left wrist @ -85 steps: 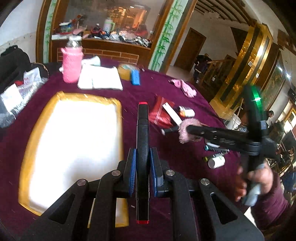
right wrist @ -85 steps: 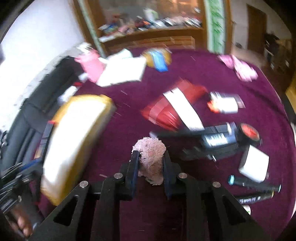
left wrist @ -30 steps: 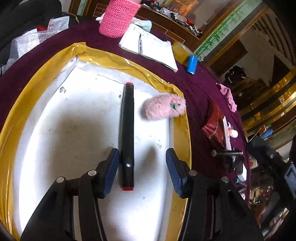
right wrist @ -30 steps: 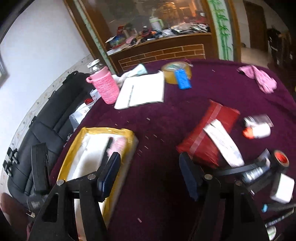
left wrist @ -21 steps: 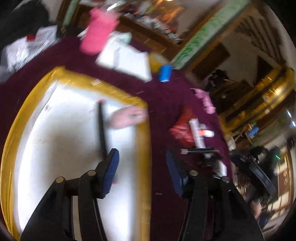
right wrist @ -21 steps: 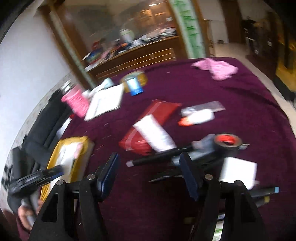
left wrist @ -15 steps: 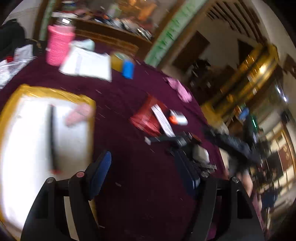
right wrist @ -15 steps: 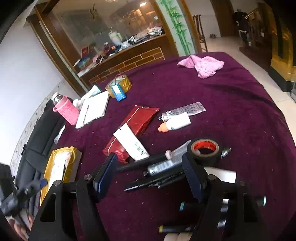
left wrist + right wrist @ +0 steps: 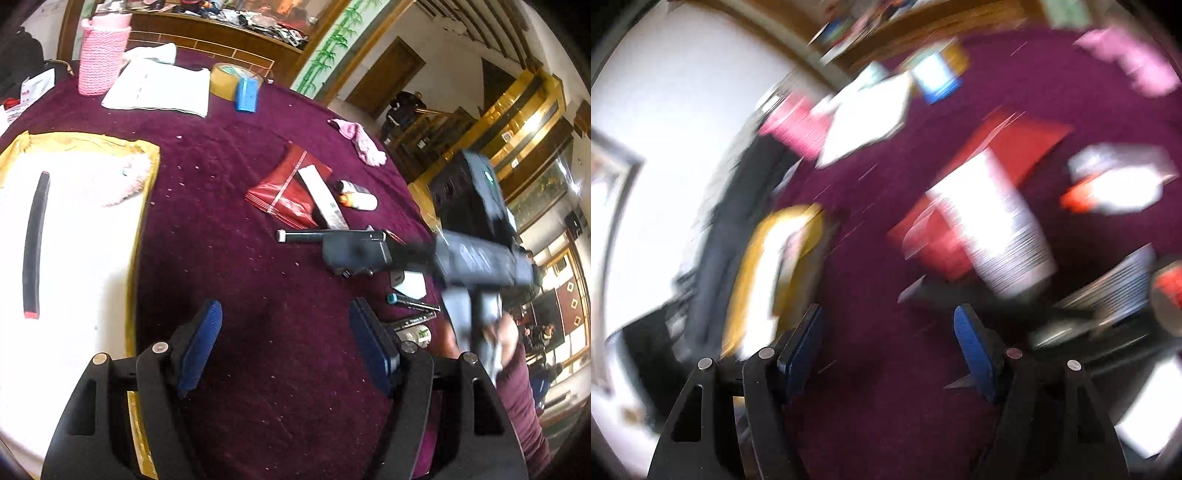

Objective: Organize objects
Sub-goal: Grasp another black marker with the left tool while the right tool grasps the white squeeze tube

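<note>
Maroon tablecloth (image 9: 229, 229); black marker (image 9: 33, 243) lies left of both grippers' parted, empty fingers (image 9: 199, 343).

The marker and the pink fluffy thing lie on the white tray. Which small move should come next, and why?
Probably lower the right tongs onto the black pen beside the red packet and close. Both tongs are open and empty, and the right one hangs just over that pen.

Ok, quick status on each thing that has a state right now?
left gripper: open, empty, over the cloth
right gripper: open, empty
black marker: lying on the white tray
pink fluffy piece: lying on the tray
black pen: on the cloth, not yet picked
</note>
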The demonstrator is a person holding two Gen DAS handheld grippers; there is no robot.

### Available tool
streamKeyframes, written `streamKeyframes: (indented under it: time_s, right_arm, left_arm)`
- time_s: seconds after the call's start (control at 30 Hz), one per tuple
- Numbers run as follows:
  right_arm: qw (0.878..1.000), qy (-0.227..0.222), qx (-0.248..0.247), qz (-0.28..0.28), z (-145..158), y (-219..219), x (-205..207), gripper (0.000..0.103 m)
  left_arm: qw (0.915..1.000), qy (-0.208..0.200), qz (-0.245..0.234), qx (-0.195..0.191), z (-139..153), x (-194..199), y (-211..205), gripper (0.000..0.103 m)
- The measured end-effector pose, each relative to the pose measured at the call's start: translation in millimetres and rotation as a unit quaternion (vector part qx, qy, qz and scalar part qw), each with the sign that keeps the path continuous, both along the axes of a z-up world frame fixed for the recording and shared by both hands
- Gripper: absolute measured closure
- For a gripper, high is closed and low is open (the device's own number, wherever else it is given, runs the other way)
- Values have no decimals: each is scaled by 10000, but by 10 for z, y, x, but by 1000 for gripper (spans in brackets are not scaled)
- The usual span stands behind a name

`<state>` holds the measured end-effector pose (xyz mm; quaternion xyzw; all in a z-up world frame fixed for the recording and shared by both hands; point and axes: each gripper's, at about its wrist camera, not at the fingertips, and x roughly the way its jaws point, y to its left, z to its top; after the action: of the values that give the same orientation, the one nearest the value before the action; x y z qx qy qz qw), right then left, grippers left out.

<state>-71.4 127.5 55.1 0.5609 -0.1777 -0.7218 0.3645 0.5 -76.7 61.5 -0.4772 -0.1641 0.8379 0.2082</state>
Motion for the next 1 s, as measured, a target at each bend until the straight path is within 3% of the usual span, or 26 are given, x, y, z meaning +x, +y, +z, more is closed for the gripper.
streamKeyframes:
  time_s: [0.03,0.1,0.17,0.2,0.27,0.33,0.4,0.47,0.57,0.73,0.8,0.9,1.0]
  right_arm:
    - [9996,-105,-110,251,-16,-67,72,38]
    - [9993,-31,-340,144,71,-5,142,37]
    - [9972,330,-439,-498,269,243,121,37]
    - [9948,529,-183,-852,341,347,86,37]
    - [9795,961,832,-1565,424,491,-22,32]
    - [9686,1084,1477,-1678,355,506,-154,32]
    - [9618,871,1979,-1679,166,466,-294,32]
    - [9718,451,1829,-1418,10,409,-328,32]
    - [9929,-183,838,-823,-99,254,-185,32]
    - [9981,-594,-8,159,-168,-81,187,32]
    - [9994,-334,-103,-48,-62,26,245,32]
    - [9962,195,259,-812,73,321,272,32]
    - [9919,289,368,-1185,74,494,287,32]
  left_arm:
    - [9999,-90,-48,-5,-22,-9,7,32]
    - [9997,-195,-122,53,-72,-1,27,32]
    - [9997,-186,-137,-8,-83,21,50,32]
    - [9997,-172,-160,36,-76,31,59,32]
    - [9997,-142,-171,107,-44,53,71,32]
    - [9998,-58,-168,126,1,91,82,32]
    - [9999,18,-104,78,50,124,81,32]
    - [9999,47,-48,102,83,153,27,32]
    - [9999,99,77,116,117,126,-60,32]
    - [9997,9,217,151,76,80,-170,32]
    - [9997,-69,181,118,39,76,-132,32]
    - [9998,-151,109,-34,-42,51,8,32]
    - [9985,-283,26,-461,-210,-39,237,32]
